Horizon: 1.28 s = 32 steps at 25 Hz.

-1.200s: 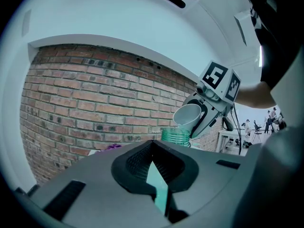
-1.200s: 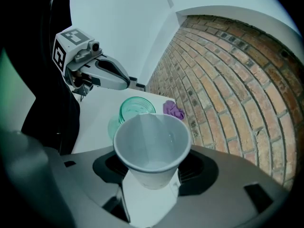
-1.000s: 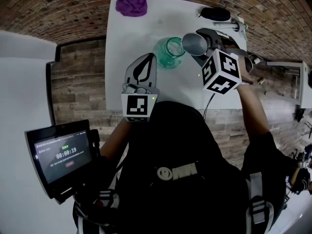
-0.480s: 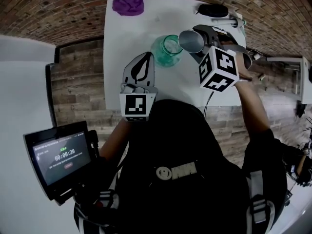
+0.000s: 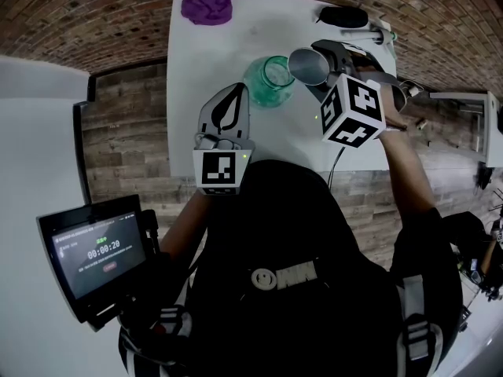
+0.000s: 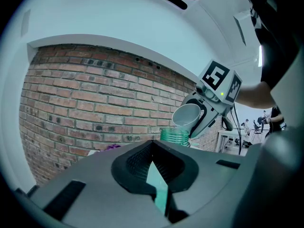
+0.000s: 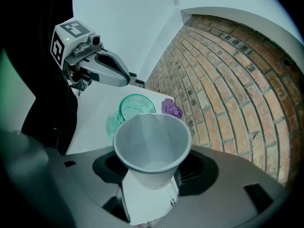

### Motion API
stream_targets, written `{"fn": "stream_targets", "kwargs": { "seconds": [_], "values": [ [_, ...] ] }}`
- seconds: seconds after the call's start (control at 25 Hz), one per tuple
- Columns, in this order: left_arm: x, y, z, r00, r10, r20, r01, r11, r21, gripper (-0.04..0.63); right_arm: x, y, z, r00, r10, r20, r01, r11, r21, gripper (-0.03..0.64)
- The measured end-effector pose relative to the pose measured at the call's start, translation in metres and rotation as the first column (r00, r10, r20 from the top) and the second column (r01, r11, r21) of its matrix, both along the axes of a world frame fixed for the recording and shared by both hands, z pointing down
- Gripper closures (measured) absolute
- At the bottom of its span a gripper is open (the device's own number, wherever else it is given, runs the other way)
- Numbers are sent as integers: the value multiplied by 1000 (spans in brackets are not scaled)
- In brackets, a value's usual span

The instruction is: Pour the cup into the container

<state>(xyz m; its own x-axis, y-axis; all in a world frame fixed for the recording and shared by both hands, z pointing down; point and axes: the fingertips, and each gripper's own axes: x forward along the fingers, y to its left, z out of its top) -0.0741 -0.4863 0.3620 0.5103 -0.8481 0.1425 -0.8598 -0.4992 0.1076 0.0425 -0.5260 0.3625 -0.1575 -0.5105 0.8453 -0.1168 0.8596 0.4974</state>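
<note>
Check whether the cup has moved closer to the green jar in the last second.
No. The cup sits right of the green jar, as before; cup, jar and table slid left together in the head view, so only the camera moved.

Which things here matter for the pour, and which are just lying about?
In the job:
cup, held in right gripper
green jar

Lying about:
purple cloth
black item

Right gripper [image 7: 151,172]: 2 jaws pressed on white cup [image 7: 152,141], 1 each side, cup mouth facing camera. Just beyond cup rim: green container [image 7: 135,107] on white table [image 7: 92,122]. Purple cloth [image 7: 172,109] ahead-right. Left gripper [image 7: 124,79] ahead-left, above table.
</note>
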Motion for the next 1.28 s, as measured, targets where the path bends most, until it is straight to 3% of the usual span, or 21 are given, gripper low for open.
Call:
{"fn": "stream_targets", "kwargs": {
  "seconds": [1.28],
  "values": [
    [2,0,-1,1000,0,-14,0,1000,12,597,2,-2,-1,998,-18,-63,20,999,36,333]
  ]
}}
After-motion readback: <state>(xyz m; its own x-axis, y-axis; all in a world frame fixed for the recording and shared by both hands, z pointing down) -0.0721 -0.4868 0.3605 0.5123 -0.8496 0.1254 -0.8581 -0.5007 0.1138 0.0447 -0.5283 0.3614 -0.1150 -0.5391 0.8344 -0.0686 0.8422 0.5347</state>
